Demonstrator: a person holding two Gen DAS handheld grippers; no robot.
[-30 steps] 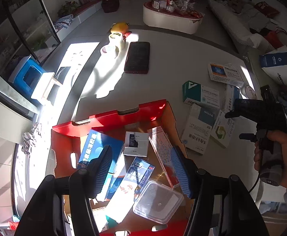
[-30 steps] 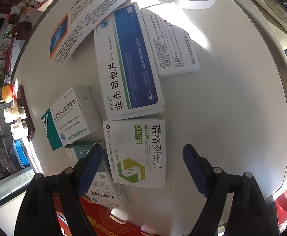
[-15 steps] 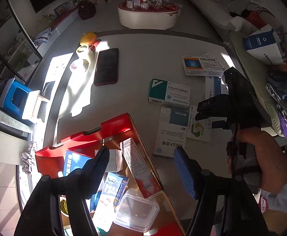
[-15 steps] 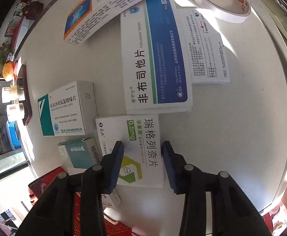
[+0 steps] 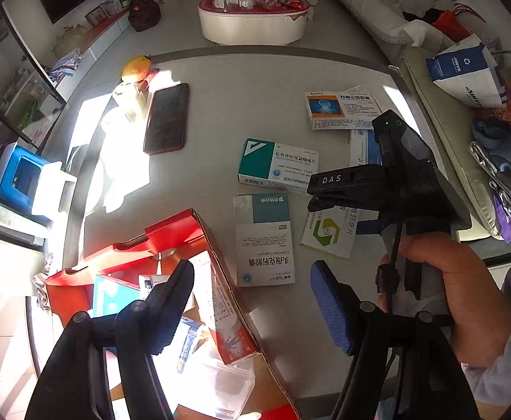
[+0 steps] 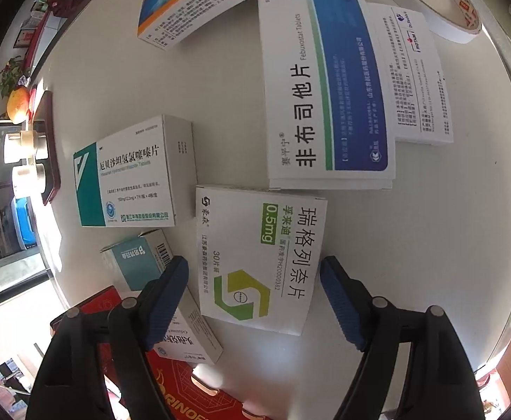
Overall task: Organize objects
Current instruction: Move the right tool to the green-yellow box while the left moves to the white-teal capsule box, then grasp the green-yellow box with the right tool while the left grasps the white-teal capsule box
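A round white table [image 5: 227, 105] fills both views, strewn with flat cardboard medicine boxes. At its near edge sits an open red box [image 5: 171, 241] already holding several packets and a clear plastic tub [image 5: 220, 388].

The box in question, white with a green hexagon mark [image 6: 255, 262], lies flat on the table just beside a larger blue-and-white box [image 6: 329, 80] and near a teal-and-white one [image 6: 129, 178].

The right gripper [image 6: 253, 297], held in a person's hand [image 5: 448, 297], points down over it. Its jaws have just been opening and now stand apart, one blue pad on each side of the box's near end, neither pressing on it.

The left gripper [image 5: 251, 311] hovers with jaws apart and nothing between them, over the red box's edge.

The box looks light, thin and stiff but crushable, with smooth, somewhat slippery card faces. The two long side edges seem the best hold, squeezed gently near the middle so it does not pivot or buckle.
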